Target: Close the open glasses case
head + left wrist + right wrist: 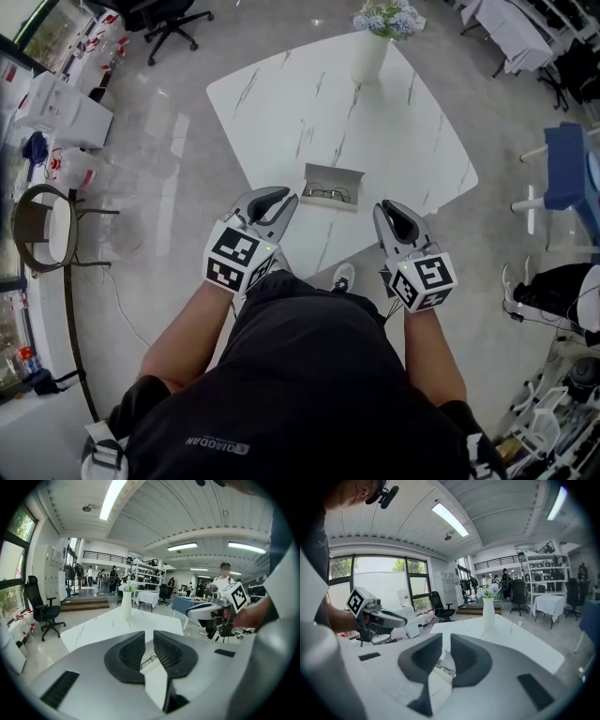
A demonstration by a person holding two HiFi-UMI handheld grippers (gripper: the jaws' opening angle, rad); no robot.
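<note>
An open grey glasses case (334,176) lies on the white marble table (281,103) near its front edge, with dark-framed glasses (328,195) inside. My left gripper (272,200) hovers just left of and in front of the case, jaws close together and holding nothing. At the case's right front hangs my right gripper (398,220), equally shut and empty. In the left gripper view the glasses (149,660) show through the thin slit of the left gripper (149,637). The right gripper (446,639) frames the glasses (443,670) the same way.
A tall white vase (368,56) with pale flowers stands at the table's far edge. Office chairs (173,21), a round stool (47,225) and boxes (61,112) lie to the left, a blue table (567,169) to the right. People stand in the background hall.
</note>
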